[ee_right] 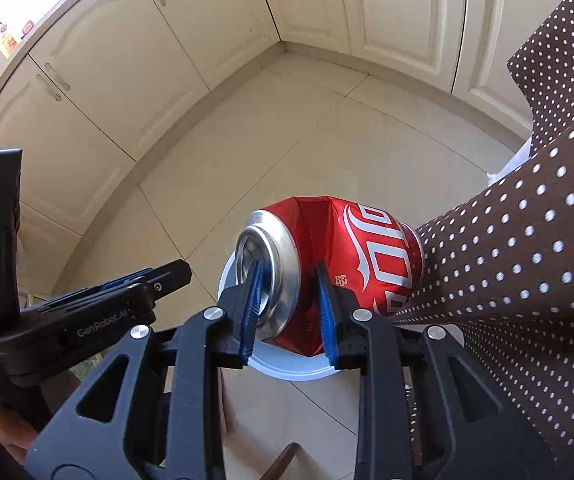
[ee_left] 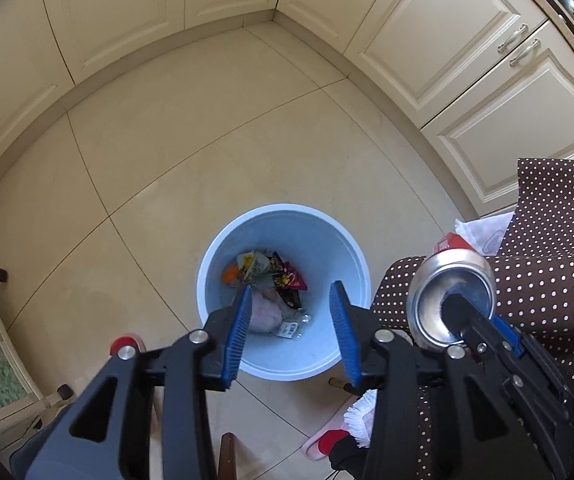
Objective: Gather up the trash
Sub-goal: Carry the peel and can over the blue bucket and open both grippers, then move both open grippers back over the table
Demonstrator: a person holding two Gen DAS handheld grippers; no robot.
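Note:
A light blue trash bin stands on the tiled floor with wrappers and other trash in its bottom. My left gripper is open and empty, held above the bin. My right gripper is shut on a dented red soda can, held on its side above the bin's white rim. In the left wrist view the can's silver end shows to the right of the bin, with the right gripper's fingers on it.
Cream kitchen cabinets run along the back and right. A brown polka-dot cloth hangs at the right, right beside the can. A red-topped thing lies on the floor left of the bin. A slipper lies below the bin.

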